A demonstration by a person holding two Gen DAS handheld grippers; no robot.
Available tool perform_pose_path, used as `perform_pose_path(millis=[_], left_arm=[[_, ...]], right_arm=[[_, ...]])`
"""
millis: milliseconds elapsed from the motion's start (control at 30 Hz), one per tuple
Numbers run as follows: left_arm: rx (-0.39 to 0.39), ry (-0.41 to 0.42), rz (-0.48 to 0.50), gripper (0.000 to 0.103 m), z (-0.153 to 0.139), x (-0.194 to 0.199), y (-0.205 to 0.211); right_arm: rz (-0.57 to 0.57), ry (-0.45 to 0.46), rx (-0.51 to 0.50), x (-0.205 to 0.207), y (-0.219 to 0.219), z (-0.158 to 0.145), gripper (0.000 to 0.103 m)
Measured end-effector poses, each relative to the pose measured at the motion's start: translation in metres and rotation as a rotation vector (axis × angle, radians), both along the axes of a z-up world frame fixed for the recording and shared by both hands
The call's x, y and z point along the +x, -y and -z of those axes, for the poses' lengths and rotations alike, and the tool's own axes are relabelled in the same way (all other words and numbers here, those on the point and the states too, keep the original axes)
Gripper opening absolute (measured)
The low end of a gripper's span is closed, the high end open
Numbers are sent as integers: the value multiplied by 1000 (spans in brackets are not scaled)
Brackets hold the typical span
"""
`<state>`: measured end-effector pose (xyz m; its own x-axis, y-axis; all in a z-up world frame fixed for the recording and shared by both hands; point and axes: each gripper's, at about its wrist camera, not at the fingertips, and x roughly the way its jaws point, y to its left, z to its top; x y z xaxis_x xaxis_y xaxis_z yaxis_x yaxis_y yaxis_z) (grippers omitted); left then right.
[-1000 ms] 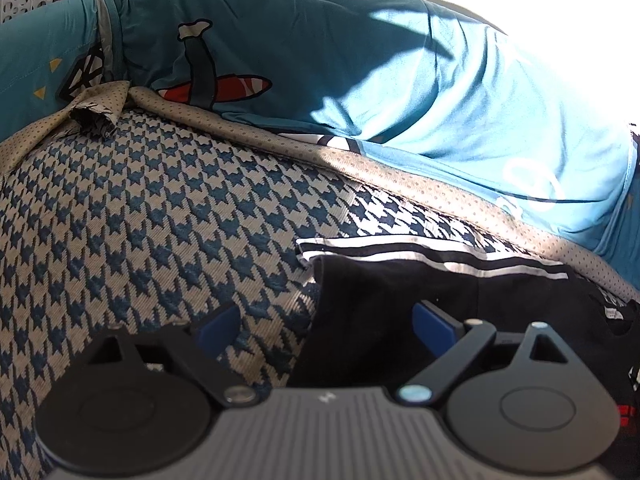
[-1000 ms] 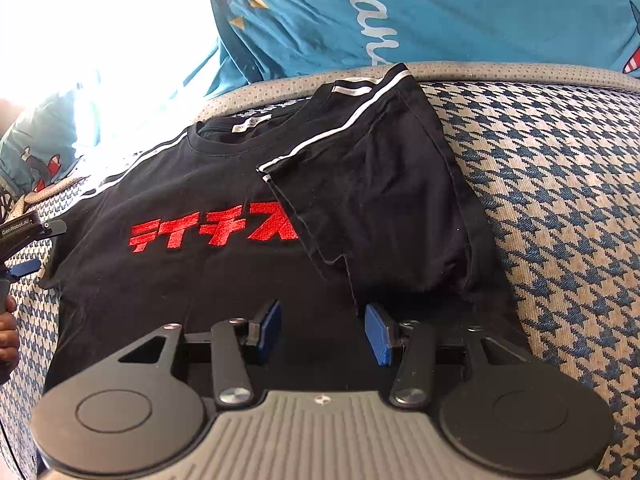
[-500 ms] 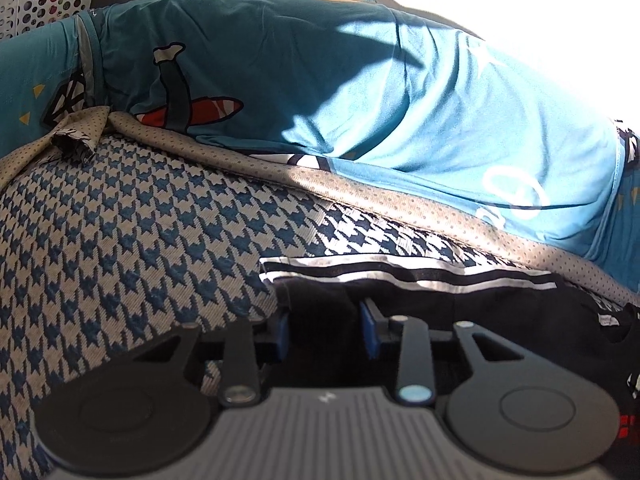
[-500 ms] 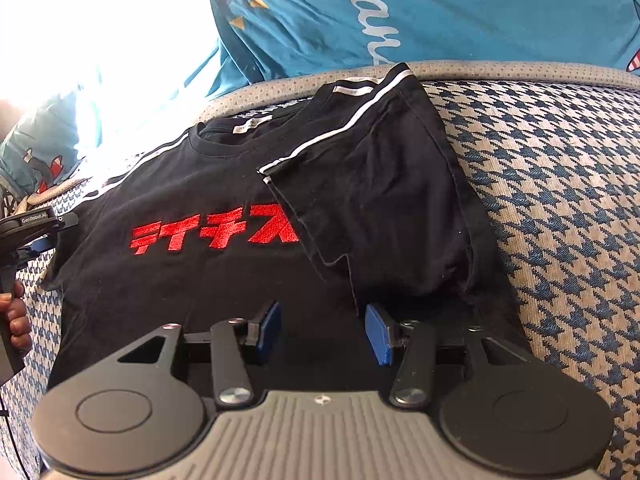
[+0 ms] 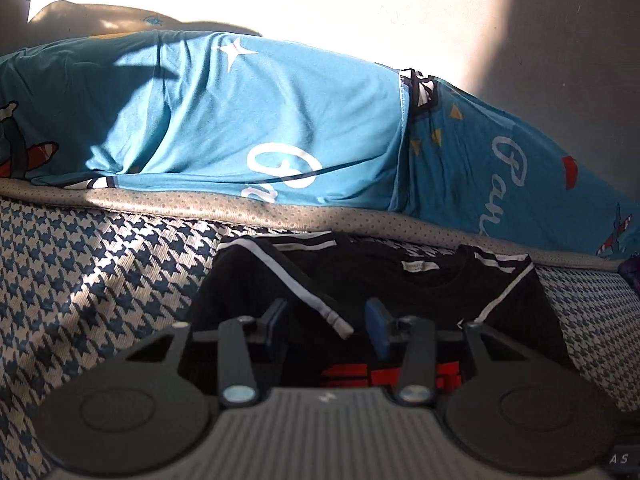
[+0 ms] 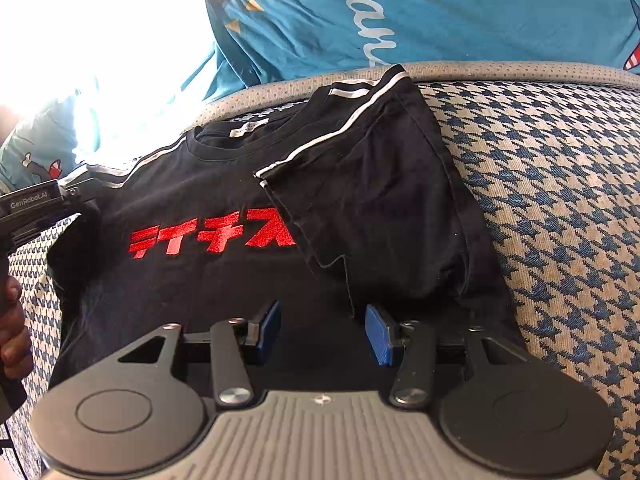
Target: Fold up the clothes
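Houndstooth sofa seat (image 6: 560,208), teal cushions (image 5: 240,120) behind. Black shirt (image 6: 200,280) flat, both sleeves folded inward (hem hidden by both devices). Left gripper (image 5: 326,326) and right gripper (image 6: 322,332): parted, empty, over shirt.

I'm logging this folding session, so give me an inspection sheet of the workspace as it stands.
Surface: houndstooth cover, blue and beige, grey dotted border.
Job's things: black T-shirt laid flat, red lettering up; one sleeve folded over the chest.
Clutter: nothing seen.
Grippers: left gripper open over the other striped sleeve; right gripper open over the shirt's lower part.
Cables: nothing seen.
Surroundings: teal printed pillows behind the shirt; strong sun glare; a hand at the frame edge.
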<state>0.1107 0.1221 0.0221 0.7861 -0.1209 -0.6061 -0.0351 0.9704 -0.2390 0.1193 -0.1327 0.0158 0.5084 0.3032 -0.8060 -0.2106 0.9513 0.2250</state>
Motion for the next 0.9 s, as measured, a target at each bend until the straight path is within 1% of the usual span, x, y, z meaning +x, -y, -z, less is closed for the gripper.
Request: perform_pose_path(millis=[67,133,167,200,300,400,433,533,700,767,833,900], left_arm=[[-3,19,51,50,-2,-5,10],[-13,43,77,58,-8,-11,15],[-22,57,78,66,-13,-14,15],[-29,72,68,71,-17,-17,12],[-48,109,45,73,-31,-23,-1],[-24,118,-3,77,-40,-27,-18],[-14,116,-18,78,-41,-28,-24],[13,86,-21,79,-38,-32,-35],[59,36,-22,79,-32,-40,-53],[90,16,18,79,-26,-45,-50],[128,-3,55,79,-21,-50,-47],[176,-23,100,82,-16,-55,-42]], right_arm=[[0,0,0,0,0,0,47],[0,-1,1,0,0,0,47],[-1,-1,0,0,0,0,47],[-1,-1,0,0,0,0,47],[-4,1,-3,0,-1,0,47],[-3,7,1,0,-1,-1,47],[-3,10,2,0,-1,-1,47],[0,26,4,-2,-1,-5,47],[-13,124,50,-5,-1,-17,47],[-33,156,97,-5,-4,-23,47],[-57,162,146,-3,-9,-25,47],[-81,170,173,0,-16,-25,46]])
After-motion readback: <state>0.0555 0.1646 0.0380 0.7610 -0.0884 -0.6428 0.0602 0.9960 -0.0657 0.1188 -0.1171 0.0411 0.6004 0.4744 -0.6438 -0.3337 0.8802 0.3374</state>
